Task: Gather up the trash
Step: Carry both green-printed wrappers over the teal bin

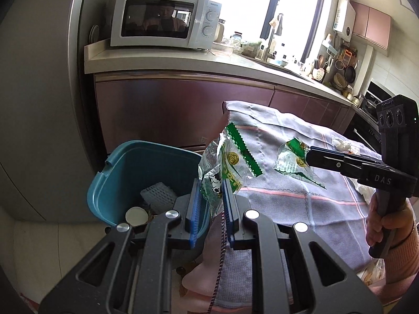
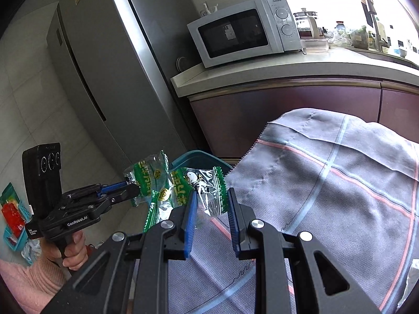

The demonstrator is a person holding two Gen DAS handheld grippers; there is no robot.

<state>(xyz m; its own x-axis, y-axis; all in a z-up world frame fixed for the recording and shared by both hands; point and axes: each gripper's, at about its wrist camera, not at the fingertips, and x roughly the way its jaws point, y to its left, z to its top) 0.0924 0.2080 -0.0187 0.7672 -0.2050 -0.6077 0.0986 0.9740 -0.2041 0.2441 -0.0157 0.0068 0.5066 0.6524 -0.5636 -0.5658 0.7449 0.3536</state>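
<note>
Each gripper pinches a green wrapper: the left gripper point(image 1: 211, 187) beside the blue bin point(image 1: 136, 162), the right gripper point(image 2: 212, 201) over the cloth point(image 2: 340, 183).

black tool point(image 1: 212, 204), blue pads, pink sleeve point(image 2: 28, 274)

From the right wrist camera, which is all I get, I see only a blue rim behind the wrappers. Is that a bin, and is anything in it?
Observer: Yes, an open blue bin; a white foam net lies inside.
Operator: Anything else in there?
Observer: A round white disc, perhaps a lid, beside the net.
Operator: Any rubbish left on the cloth?
Observer: A crumpled white tissue lies on the cloth, beyond the right gripper holding its wrapper.
</note>
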